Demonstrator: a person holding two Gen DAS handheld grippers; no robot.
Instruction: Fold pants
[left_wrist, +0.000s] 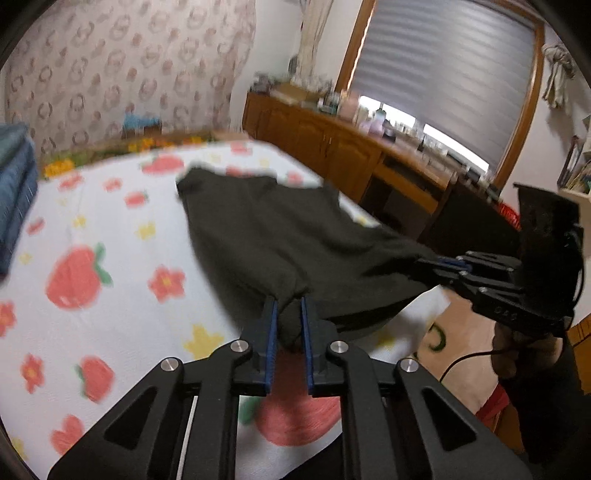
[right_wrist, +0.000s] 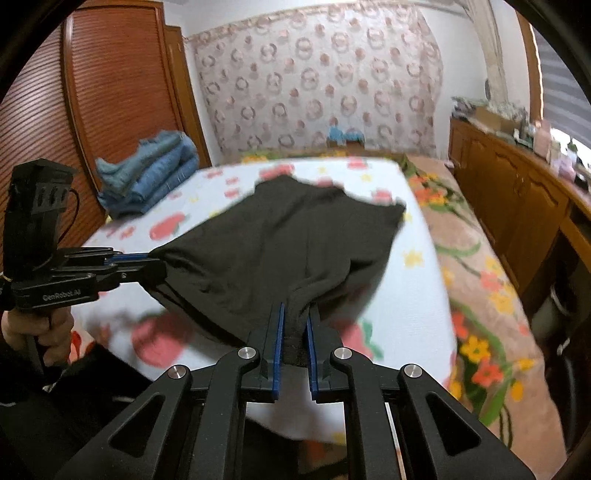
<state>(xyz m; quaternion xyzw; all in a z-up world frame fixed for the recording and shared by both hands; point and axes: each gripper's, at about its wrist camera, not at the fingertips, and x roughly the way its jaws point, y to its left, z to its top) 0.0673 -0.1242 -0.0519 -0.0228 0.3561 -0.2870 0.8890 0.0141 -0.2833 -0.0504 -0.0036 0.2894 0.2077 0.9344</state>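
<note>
Both tools, left tool (left_wrist: 288, 306) and right tool (right_wrist: 295, 314), pinching the dark soft cloth pants (right_wrist: 295, 236); we should lift both corners level and carry them over the strawberry-print bed sheet (left_wrist: 110, 236) to the far edge.

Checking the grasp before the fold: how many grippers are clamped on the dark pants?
2. The left gripper pinches the near edge's left corner of the pants; the right gripper pinches the right corner. Both lift it off the strawberry-print sheet.

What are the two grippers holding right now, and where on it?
Both hold the dark pants. The left gripper and right gripper each pinch a bunch of cloth at the near edge, one at each corner.
</note>
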